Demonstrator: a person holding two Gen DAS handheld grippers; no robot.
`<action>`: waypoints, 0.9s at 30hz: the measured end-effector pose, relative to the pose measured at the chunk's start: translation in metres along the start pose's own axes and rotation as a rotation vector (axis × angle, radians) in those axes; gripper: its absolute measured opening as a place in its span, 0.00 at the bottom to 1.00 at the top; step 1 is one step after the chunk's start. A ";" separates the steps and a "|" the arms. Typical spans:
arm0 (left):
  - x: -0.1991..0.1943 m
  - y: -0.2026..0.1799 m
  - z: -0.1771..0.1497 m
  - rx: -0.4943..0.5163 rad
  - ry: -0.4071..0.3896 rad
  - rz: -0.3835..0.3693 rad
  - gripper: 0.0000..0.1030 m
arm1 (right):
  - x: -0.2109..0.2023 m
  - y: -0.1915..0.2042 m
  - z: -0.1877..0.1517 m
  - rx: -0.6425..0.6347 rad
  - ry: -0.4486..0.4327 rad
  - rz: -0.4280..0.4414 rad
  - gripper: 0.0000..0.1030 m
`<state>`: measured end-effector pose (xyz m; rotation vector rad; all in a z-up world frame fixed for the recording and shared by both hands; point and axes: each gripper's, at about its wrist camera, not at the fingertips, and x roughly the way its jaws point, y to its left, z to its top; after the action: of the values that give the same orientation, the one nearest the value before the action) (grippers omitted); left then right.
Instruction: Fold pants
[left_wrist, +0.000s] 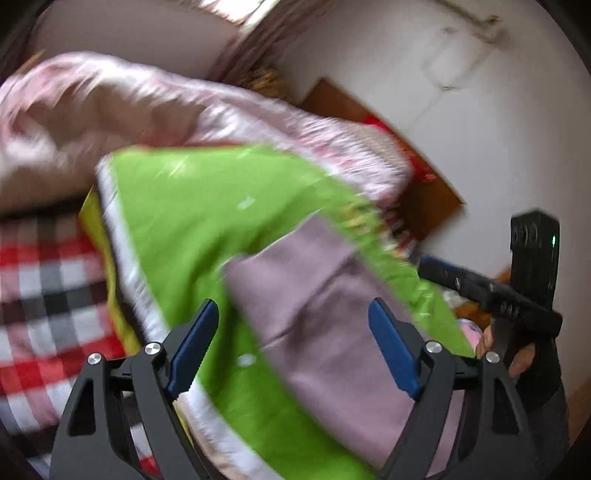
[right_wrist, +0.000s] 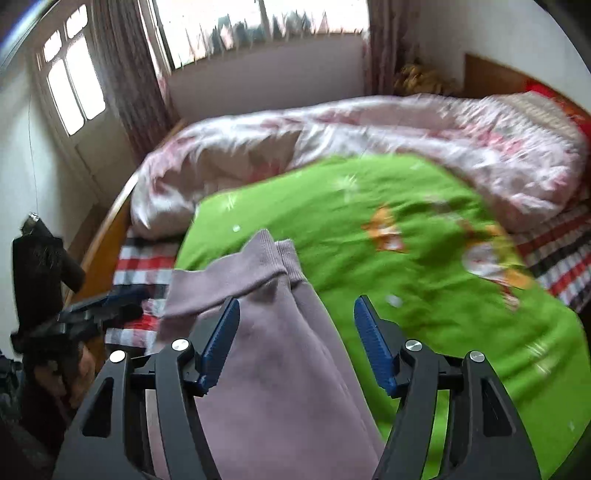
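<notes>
The pants (right_wrist: 266, 332) lie on a blanket (right_wrist: 424, 258) atop the bed, a quilt (right_wrist: 332, 140) apparently bunched at twelve o'clock.

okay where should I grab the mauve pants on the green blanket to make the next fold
Probably the ribbed cuffs of the mauve pants, coming from above: they lie stacked at the far end on the green blanket, the thickest free edge. Both the right gripper and left gripper are open.

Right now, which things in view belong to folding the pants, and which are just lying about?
Part of the job:
- mauve pants, lying on the green blanket
- green blanket, the folding surface
- left gripper, open
- right gripper, open

Just lying about:
- pink floral quilt, bunched behind
- checked sheet
- curtains
</notes>
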<state>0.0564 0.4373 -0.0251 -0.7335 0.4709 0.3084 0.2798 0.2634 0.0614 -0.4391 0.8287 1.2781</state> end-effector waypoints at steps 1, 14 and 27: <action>-0.003 -0.012 0.003 0.038 -0.003 -0.033 0.82 | -0.022 0.004 -0.012 -0.010 -0.006 -0.031 0.62; 0.117 -0.080 -0.023 0.380 0.329 0.061 0.97 | -0.093 0.076 -0.227 0.057 0.168 -0.267 0.55; 0.070 -0.239 -0.085 0.689 0.312 -0.031 0.96 | -0.234 0.010 -0.296 0.389 -0.049 -0.447 0.73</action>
<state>0.1931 0.2166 0.0195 -0.1107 0.8062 -0.0113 0.1676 -0.0964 0.0476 -0.2576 0.8562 0.6921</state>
